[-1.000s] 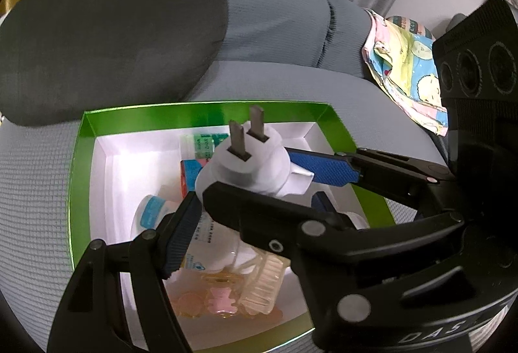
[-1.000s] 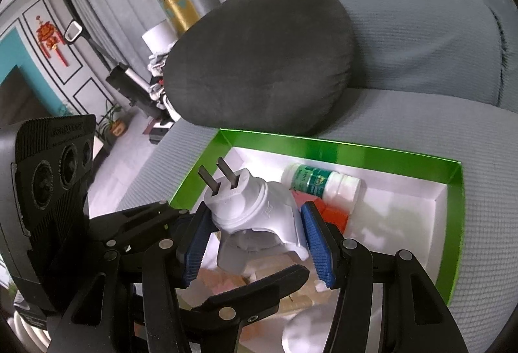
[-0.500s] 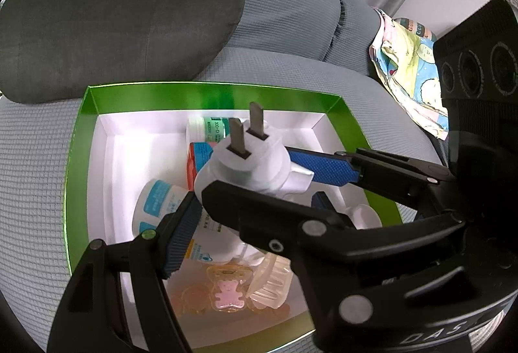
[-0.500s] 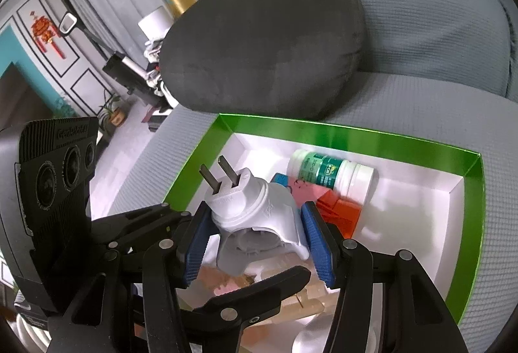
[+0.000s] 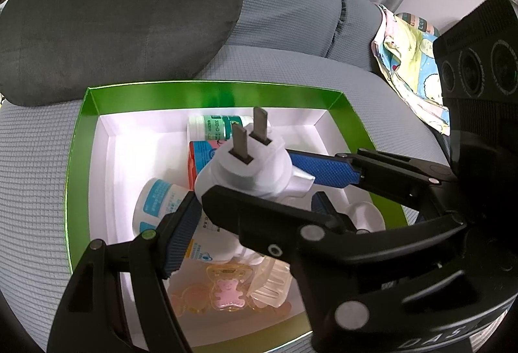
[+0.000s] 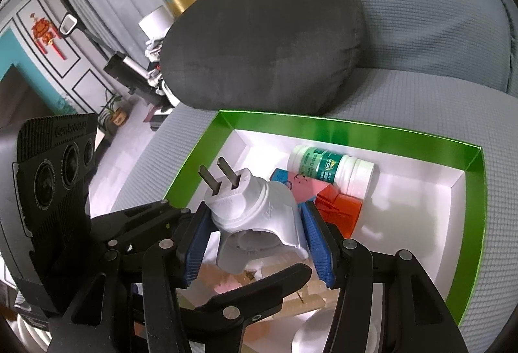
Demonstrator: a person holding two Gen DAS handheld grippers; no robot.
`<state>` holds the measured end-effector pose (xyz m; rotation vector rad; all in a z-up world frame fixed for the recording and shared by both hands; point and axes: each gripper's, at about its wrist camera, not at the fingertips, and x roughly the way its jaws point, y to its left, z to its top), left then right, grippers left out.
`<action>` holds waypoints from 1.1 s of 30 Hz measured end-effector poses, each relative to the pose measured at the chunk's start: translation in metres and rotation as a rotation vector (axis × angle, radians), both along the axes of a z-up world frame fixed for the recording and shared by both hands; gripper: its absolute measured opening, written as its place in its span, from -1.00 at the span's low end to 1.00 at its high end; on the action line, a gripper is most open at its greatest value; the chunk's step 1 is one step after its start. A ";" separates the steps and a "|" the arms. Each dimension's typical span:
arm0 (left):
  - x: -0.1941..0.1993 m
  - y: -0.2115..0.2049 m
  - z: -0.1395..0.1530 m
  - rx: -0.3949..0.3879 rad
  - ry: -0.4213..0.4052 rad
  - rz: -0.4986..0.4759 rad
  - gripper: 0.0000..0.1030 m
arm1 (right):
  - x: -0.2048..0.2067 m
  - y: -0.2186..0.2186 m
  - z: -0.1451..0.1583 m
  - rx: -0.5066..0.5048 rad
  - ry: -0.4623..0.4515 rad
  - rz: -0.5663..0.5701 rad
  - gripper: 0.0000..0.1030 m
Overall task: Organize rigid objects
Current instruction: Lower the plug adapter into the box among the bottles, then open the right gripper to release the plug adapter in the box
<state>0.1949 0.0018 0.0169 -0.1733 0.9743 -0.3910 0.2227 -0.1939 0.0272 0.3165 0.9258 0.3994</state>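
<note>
A white two-pin plug adapter (image 5: pixel 249 168) hangs over the green box (image 5: pixel 207 97), pins pointing up and away. My left gripper (image 5: pixel 241 178) is shut on it, a blue pad on each side. My right gripper (image 6: pixel 254 210) is shut on the same plug adapter (image 6: pixel 255 207) lower on its body, and its black finger (image 5: pixel 275 223) crosses in front in the left wrist view. The left gripper's fingers (image 6: pixel 139 217) reach in from the left in the right wrist view.
The box (image 6: pixel 356 129) sits on a grey sofa seat (image 5: pixel 35 165). It holds a green-labelled bottle (image 6: pixel 327 165), a red and blue carton (image 6: pixel 336 204), a blue-labelled bottle (image 5: pixel 155 201), a pink bear clip (image 5: pixel 228 291) and a clear hair claw (image 5: pixel 272 281). A dark cushion (image 5: pixel 113 13) lies behind, patterned cloth (image 5: pixel 411 55) to the right.
Both views have shifted only slightly, showing a little more of the box's contents. The plug adapter stays held between both grippers in the same pose.
</note>
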 end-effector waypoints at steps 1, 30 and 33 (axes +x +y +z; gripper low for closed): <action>0.001 0.000 0.000 0.003 0.002 -0.001 0.33 | 0.000 0.000 0.000 0.000 0.000 0.000 0.13; 0.007 -0.015 0.000 0.044 0.065 -0.045 0.33 | -0.005 -0.005 0.003 0.000 0.022 0.003 0.03; 0.007 -0.016 0.000 0.047 0.068 -0.048 0.33 | -0.005 -0.006 0.002 0.002 0.023 0.001 0.03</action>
